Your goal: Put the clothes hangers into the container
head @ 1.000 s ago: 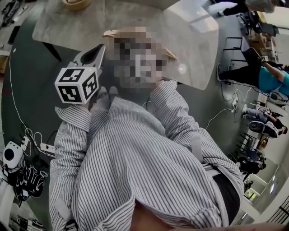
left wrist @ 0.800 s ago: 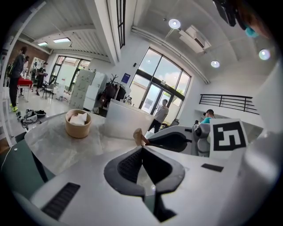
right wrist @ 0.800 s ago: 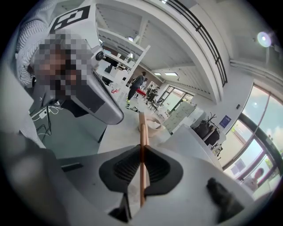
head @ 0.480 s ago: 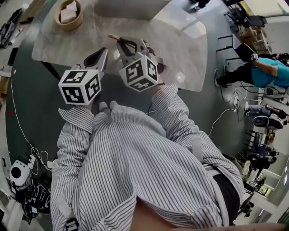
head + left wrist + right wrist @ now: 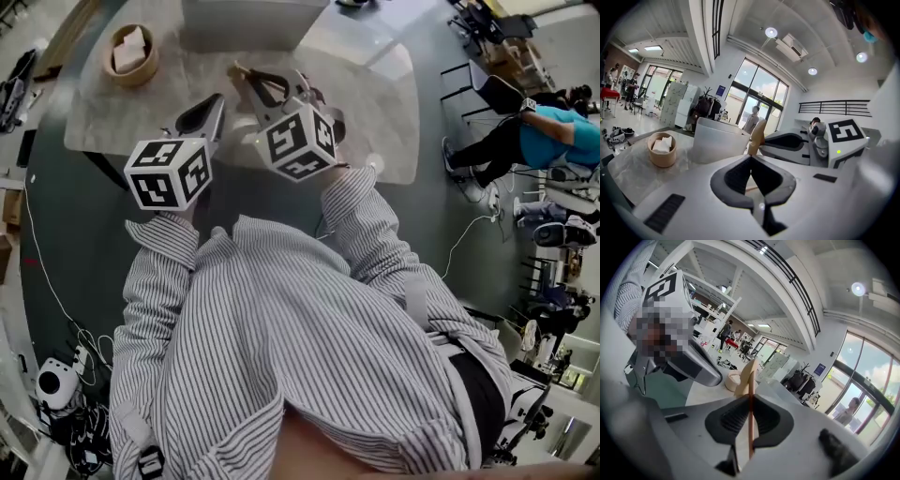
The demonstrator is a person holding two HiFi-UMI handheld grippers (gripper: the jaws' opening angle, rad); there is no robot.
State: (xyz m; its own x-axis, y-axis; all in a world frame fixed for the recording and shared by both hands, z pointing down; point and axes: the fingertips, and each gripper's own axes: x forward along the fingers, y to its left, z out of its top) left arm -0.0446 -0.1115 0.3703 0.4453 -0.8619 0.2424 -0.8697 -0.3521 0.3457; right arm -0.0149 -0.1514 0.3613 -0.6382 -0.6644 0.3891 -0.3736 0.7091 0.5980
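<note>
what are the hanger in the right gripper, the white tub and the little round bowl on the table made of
Hanger: likely wood, pale tan with a smooth matte face and a thin flat edge.
Tub: probably plastic, with plain white, evenly smooth walls.
Bowl: looks like wood or bamboo, light brown and matte; too small to be sure.

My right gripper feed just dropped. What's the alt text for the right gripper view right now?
The right gripper is shut on a thin wooden hanger, seen edge-on and rising past the jaw tips. Beyond it are a round basket and the white container. The left gripper is at the left.
</note>
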